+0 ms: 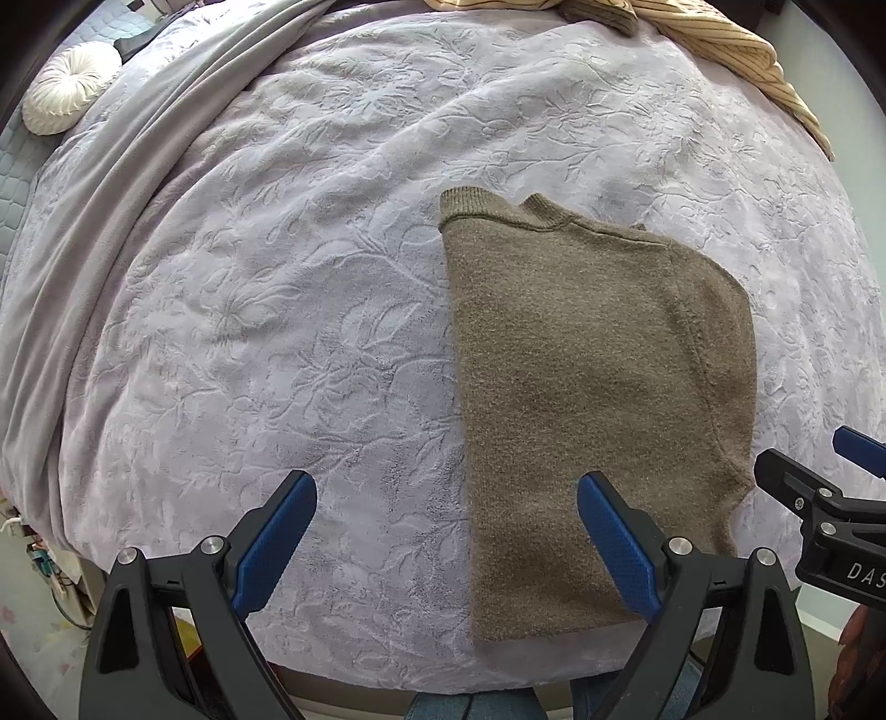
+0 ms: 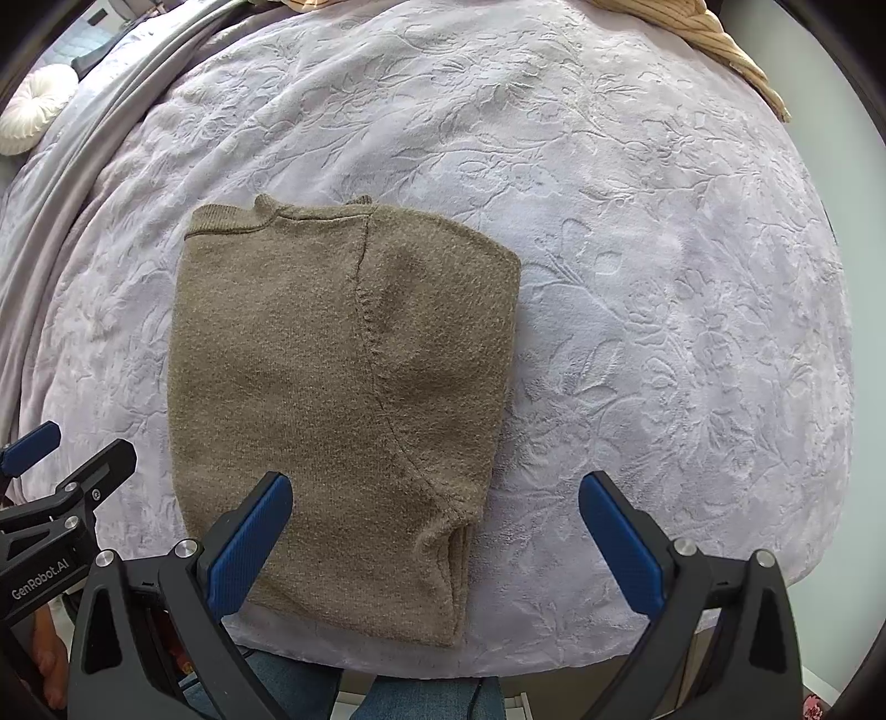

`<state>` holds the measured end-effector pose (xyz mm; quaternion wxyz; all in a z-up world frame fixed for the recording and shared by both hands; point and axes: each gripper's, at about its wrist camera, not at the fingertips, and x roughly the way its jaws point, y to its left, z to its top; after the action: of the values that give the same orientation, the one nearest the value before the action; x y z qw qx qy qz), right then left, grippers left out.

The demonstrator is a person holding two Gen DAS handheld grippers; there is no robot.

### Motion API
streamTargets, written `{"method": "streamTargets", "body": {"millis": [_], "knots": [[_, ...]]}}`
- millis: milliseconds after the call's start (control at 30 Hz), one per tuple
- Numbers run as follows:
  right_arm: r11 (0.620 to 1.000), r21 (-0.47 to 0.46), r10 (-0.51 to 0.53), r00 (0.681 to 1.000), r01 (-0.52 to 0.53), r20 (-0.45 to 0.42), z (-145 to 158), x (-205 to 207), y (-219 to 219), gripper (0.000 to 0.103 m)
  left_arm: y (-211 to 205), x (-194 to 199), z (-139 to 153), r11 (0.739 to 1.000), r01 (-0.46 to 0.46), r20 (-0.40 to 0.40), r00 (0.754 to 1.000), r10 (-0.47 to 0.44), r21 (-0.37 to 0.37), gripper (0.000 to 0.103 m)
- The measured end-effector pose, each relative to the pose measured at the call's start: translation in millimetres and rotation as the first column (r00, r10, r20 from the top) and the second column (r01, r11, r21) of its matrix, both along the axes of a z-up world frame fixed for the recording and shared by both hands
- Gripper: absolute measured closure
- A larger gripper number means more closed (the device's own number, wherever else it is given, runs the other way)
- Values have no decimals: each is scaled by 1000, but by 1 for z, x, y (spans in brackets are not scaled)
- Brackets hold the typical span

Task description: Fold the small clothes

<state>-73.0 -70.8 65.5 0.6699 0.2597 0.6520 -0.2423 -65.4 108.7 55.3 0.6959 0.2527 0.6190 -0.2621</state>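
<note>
Nearest the left wrist camera, the left gripper (image 1: 446, 498) stands with its blue-padded jaws spread wide and nothing between them; its right pad overlaps the near part of the brown sweater (image 1: 598, 387). At the right edge of that view the body of the right gripper (image 1: 830, 498) carries white letters reading "DAS", cut off by the frame. In the right wrist view the right gripper (image 2: 434, 501) is likewise spread wide and holds nothing, its left pad over the sweater's near left part, while the left gripper (image 2: 61, 459) at the left edge bears the print "GenRobot.AI"

The brown sweater (image 2: 338, 387) lies flat on the lilac bedspread (image 1: 277, 310), near its front edge, folded into a tall narrow shape. It is a fuzzy olive-brown knit with a ribbed neckband at the far end and a curved sleeve seam running down its right half; at the near right corner the folded layers show as stacked edges

Farther back, a grey blanket (image 1: 138, 183) lies bunched along the left side of the bedspread, with a round white cushion (image 1: 69, 86) beyond it. At the far edge sits a tan striped garment (image 1: 720, 39)
</note>
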Motion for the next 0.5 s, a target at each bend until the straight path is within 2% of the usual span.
{"method": "streamTargets", "body": {"millis": [500], "knots": [[1000, -7, -10, 1000, 10, -14, -1, 3, 2, 0, 1, 3, 1, 1000, 25, 14, 1000, -25, -8, 7]]}}
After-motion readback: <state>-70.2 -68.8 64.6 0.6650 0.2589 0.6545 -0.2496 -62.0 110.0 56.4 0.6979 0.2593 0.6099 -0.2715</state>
